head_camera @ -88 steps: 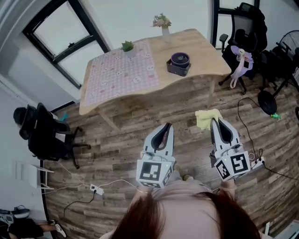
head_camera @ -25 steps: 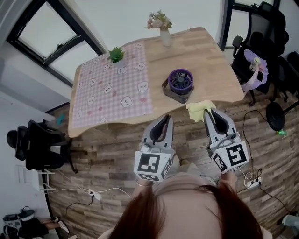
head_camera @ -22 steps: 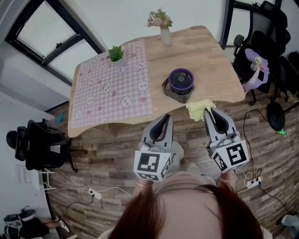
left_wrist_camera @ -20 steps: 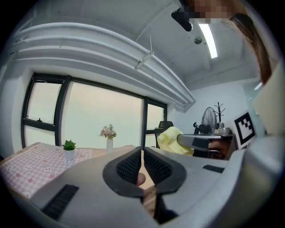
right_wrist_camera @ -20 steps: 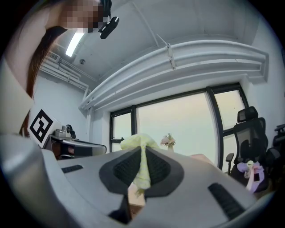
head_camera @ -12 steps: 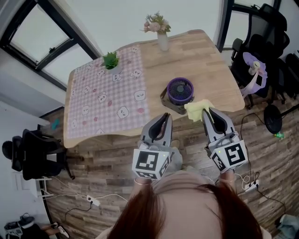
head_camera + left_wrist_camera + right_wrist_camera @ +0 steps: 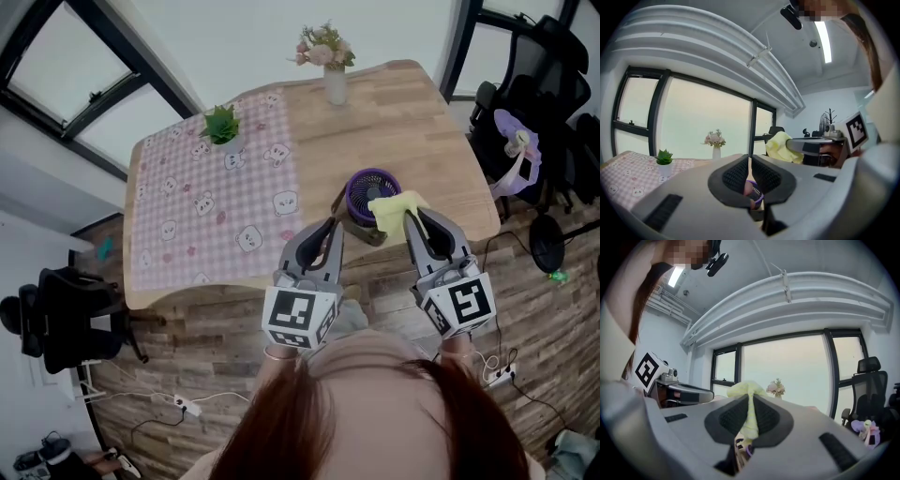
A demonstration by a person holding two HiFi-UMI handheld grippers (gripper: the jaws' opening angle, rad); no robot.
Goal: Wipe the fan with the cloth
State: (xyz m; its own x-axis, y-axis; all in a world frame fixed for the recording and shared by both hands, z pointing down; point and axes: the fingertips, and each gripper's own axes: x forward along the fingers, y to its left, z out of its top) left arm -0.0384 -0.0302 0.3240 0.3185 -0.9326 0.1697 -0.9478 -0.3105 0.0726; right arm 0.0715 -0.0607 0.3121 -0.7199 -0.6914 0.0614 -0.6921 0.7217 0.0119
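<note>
At the table's [image 7: 412,112] near edge my right gripper [image 7: 418,221] pinched the cloth [image 7: 394,208] near the fan [image 7: 364,190], left gripper [image 7: 328,231] closed empty; lowering the cloth onto it, I judged, was due next.

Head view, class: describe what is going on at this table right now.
A person at the wooden table holds a two-jaw gripper in each hand. The right gripper is shut on a yellow cloth, held at the small purple fan near the table's front edge. The left gripper is shut and empty, just left of the fan. Whether the cloth touches the fan cannot be told, so wiping looks about to start rather than under way.
</note>
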